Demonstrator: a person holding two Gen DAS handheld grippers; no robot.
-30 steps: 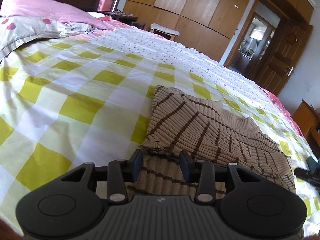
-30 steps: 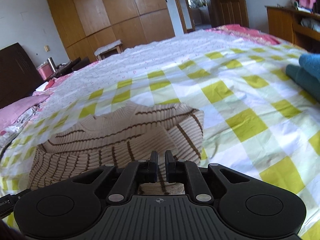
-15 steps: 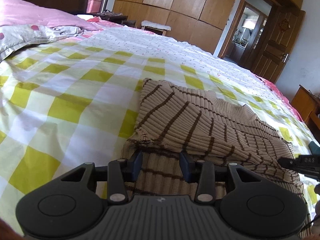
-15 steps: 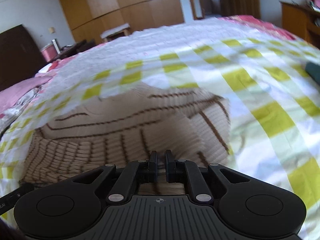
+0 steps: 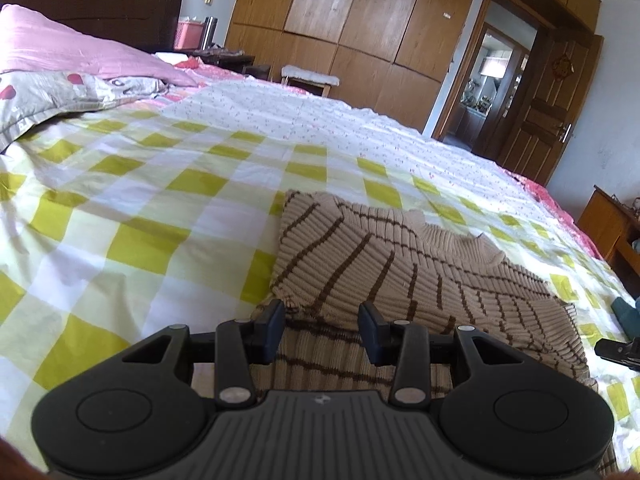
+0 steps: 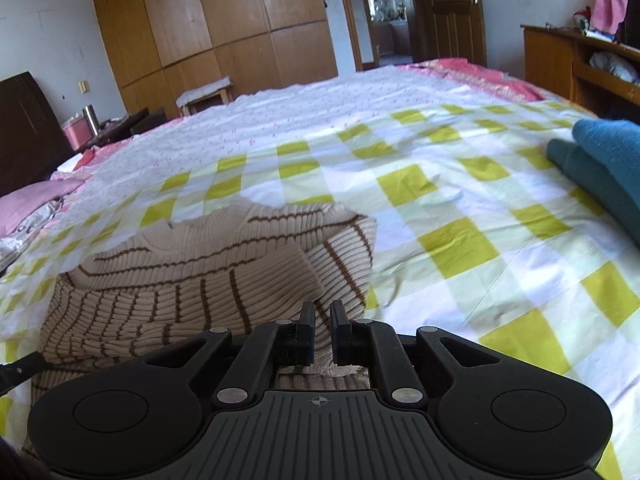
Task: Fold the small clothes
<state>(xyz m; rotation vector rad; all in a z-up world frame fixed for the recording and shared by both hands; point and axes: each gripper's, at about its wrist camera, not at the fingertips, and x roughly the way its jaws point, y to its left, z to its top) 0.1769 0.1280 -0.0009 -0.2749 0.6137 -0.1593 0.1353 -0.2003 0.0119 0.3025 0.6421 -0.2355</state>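
A beige sweater with brown stripes (image 5: 420, 280) lies on the checked bedspread (image 5: 140, 240), both sleeves folded in over its body. My left gripper (image 5: 321, 316) hangs over its near left part, jaws apart with nothing between them. Over the near right part, at the folded sleeve's cuff (image 6: 280, 276), is my right gripper (image 6: 323, 322). Its jaws are opening and stand a narrow gap apart. Knit fabric shows through the gap, and the pads do not visibly press on it. Each gripper shows at the edge of the other's view: the right gripper (image 5: 616, 352) and the left gripper (image 6: 16, 368).
A teal garment (image 6: 600, 164) lies on the bed to the right of the sweater. Pink and grey pillows (image 5: 60, 60) sit at the headboard end. A wooden wardrobe (image 5: 360, 32), a stool (image 5: 308, 76) and a side cabinet (image 6: 580, 64) stand beyond the bed.
The right gripper pushed forward over the sweater and came back. The left gripper stayed near the left sleeve, tilting up a little. The sweater lies as before.
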